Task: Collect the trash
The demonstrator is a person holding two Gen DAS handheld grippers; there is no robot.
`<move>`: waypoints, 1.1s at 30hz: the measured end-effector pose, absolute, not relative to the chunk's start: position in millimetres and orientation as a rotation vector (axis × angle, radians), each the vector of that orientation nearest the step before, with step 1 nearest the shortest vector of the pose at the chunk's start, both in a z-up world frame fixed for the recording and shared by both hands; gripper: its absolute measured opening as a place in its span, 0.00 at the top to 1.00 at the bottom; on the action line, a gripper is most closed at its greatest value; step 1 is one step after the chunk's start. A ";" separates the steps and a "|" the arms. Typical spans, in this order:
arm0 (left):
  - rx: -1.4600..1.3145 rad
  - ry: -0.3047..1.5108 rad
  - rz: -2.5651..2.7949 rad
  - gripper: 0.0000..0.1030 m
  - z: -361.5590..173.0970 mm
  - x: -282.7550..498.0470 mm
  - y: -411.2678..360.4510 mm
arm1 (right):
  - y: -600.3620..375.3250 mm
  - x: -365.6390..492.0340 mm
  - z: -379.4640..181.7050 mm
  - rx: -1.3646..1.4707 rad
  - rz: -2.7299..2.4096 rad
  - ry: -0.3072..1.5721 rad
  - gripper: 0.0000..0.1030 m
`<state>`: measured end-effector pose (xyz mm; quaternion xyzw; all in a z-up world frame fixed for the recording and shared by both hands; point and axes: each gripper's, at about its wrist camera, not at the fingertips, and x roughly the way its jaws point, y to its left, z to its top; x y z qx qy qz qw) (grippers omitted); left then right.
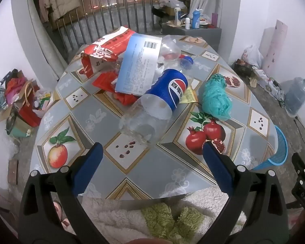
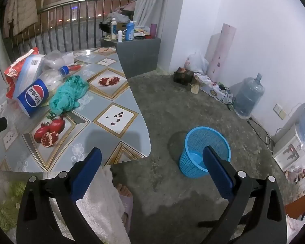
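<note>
A pile of trash lies on the fruit-patterned table (image 1: 144, 170): a clear Pepsi bottle (image 1: 152, 105) on its side, a red and white bag (image 1: 103, 50), a pale blue printed carton (image 1: 138, 65), a crumpled teal plastic bag (image 1: 217, 97) and a yellow wrapper (image 1: 188, 96). My left gripper (image 1: 152, 152) hovers open just in front of the bottle's base, nothing between its fingers. My right gripper (image 2: 152, 156) hangs open off the table's right edge, over the floor. A blue mesh waste basket (image 2: 203, 150) stands on the floor just beyond its right finger (image 2: 215, 166).
A person's fluffy white and green sleeve (image 1: 164, 219) lies along the table's near edge. Water jugs (image 2: 248, 95) and cables line the right wall. A grey cabinet (image 2: 138, 55) with bottles stands behind the table. Clutter (image 1: 20, 105) piles on the floor left.
</note>
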<state>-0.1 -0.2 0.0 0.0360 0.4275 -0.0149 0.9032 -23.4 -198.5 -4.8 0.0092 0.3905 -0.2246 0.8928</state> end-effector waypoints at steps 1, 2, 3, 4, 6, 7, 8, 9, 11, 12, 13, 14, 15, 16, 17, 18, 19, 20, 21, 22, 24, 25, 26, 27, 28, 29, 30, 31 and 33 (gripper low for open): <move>0.074 0.882 -0.030 0.09 0.1 -0.1 -0.2 | -198.5 -23.5 -4.6 0.019 -0.466 0.810 0.06; 0.074 0.883 -0.031 0.09 0.1 0.0 -0.3 | -198.5 -23.6 -4.5 0.019 -0.466 0.809 0.06; 0.075 0.883 -0.032 0.09 0.1 0.1 -0.3 | -198.5 -23.6 -4.5 0.019 -0.466 0.810 0.06; 0.074 0.884 -0.032 0.08 0.1 0.2 -0.4 | -198.5 -23.5 -4.5 0.019 -0.466 0.811 0.06; 0.074 0.885 -0.035 0.09 0.1 0.4 -0.6 | -198.4 -23.4 -4.4 0.019 -0.466 0.811 0.06; 0.075 0.885 -0.036 0.09 0.3 0.4 -0.7 | -198.2 -23.2 -4.3 0.019 -0.464 0.811 0.06; 0.076 0.883 -0.037 0.09 0.6 0.5 -0.8 | -199.0 -24.1 -3.3 0.021 -0.464 0.808 0.06; 0.075 0.879 -0.032 0.09 0.3 -0.2 -0.1 | -198.8 -24.0 -3.3 0.020 -0.464 0.808 0.06; 0.075 0.877 -0.033 0.09 0.2 0.2 0.3 | -198.4 -23.7 -3.2 0.018 -0.463 0.807 0.06; 0.075 0.877 -0.033 0.09 0.1 0.6 0.6 | -198.3 -23.8 -3.4 0.019 -0.463 0.806 0.06; 0.076 0.877 -0.033 0.09 0.5 1.2 1.1 | -198.2 -23.7 -3.5 0.019 -0.463 0.806 0.06; 0.076 0.876 -0.032 0.09 5.9 3.3 1.9 | -197.9 -23.8 -3.5 0.019 -0.462 0.806 0.06; 0.077 0.876 -0.032 0.08 5.7 3.0 1.5 | -197.6 -23.7 -3.5 0.018 -0.464 0.806 0.06; 0.077 0.875 -0.031 0.09 5.9 3.1 1.6 | -197.2 -24.2 -3.4 0.018 -0.464 0.804 0.06; 0.078 0.874 -0.031 0.08 5.5 2.7 1.2 | -197.2 -24.1 -3.4 0.018 -0.464 0.804 0.06; 0.078 0.874 -0.031 0.09 5.3 2.5 1.0 | -197.5 -24.9 -4.6 0.018 -0.463 0.805 0.06; 0.079 0.875 -0.031 0.09 5.4 2.5 1.0 | -196.6 -23.8 1.3 0.018 -0.463 0.804 0.06; 0.079 0.875 -0.032 0.09 5.6 2.5 1.0 | -196.8 -24.7 0.6 0.018 -0.463 0.802 0.06; 0.080 0.873 -0.031 0.09 5.4 2.2 0.9 | -196.9 -25.1 0.3 0.018 -0.463 0.802 0.06; 0.079 0.873 -0.031 0.09 5.4 2.2 0.9 | -197.1 -25.6 -0.4 0.018 -0.463 0.802 0.06; 0.079 0.872 -0.030 0.09 5.7 2.4 1.0 | -195.1 -23.1 -1.4 0.017 -0.462 0.801 0.06; 0.079 0.873 -0.030 0.09 5.9 2.6 1.0 | -195.1 -23.2 -1.5 0.017 -0.462 0.801 0.06; 0.079 0.873 -0.030 0.08 6.0 2.6 1.0 | -195.0 -23.8 -1.8 0.016 -0.463 0.801 0.06; 0.080 0.872 -0.030 0.09 5.3 2.0 0.8 | -195.1 -23.9 -1.9 0.016 -0.463 0.800 0.06; 0.079 0.873 -0.030 0.08 5.9 2.4 1.0 | -195.1 -24.2 -1.8 0.016 -0.463 0.800 0.06; 0.080 0.871 -0.030 0.09 5.5 1.9 0.8 | -194.4 -23.0 -2.2 0.015 -0.463 0.800 0.06; 0.080 0.870 -0.030 0.09 5.3 1.9 0.7 | -194.3 -22.5 -1.6 0.015 -0.462 0.800 0.06; 0.080 0.870 -0.030 0.09 5.3 1.9 0.7 | -194.6 -23.4 -2.3 0.016 -0.463 0.799 0.06; 0.080 0.871 -0.030 0.09 5.3 1.8 0.7 | -194.4 -23.0 -1.7 0.016 -0.462 0.798 0.06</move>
